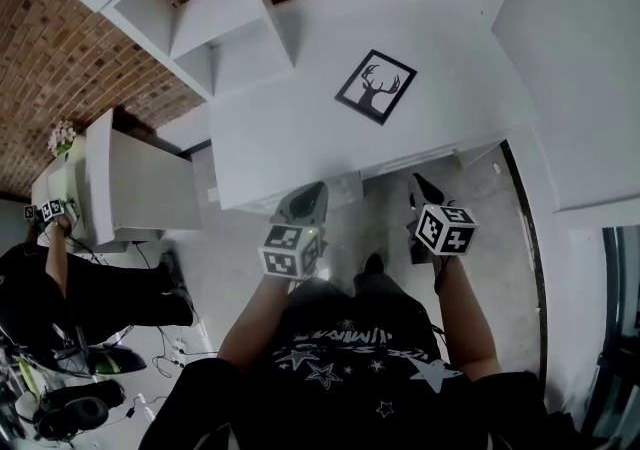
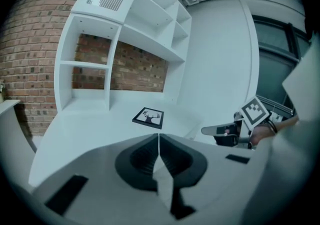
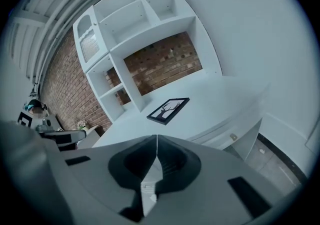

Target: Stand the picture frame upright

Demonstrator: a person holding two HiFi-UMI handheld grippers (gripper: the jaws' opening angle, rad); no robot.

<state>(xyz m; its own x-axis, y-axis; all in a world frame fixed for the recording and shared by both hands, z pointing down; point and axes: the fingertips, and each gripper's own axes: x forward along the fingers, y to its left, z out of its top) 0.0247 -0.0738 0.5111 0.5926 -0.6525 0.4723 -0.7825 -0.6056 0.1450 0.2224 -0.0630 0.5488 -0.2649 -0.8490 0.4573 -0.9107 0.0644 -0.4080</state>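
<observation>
The picture frame (image 1: 376,86), black-edged with a stag silhouette on white, lies flat on the white desk (image 1: 300,108), well back from the front edge. It also lies ahead in the left gripper view (image 2: 148,117) and the right gripper view (image 3: 168,110). Both grippers hover off the desk, short of its front edge, over the floor. My left gripper (image 1: 310,196) is shut with nothing in it, jaws meeting (image 2: 159,141). My right gripper (image 1: 420,185) is shut and empty too (image 3: 157,144). Neither touches the frame.
A white shelf unit (image 1: 190,8) stands at the desk's back left against a brick wall (image 1: 60,68). A white wall panel (image 1: 570,58) borders the right. A drawer knob (image 3: 233,137) sits under the desk front. Another person (image 1: 50,278) sits at far left by a low white cabinet (image 1: 130,183).
</observation>
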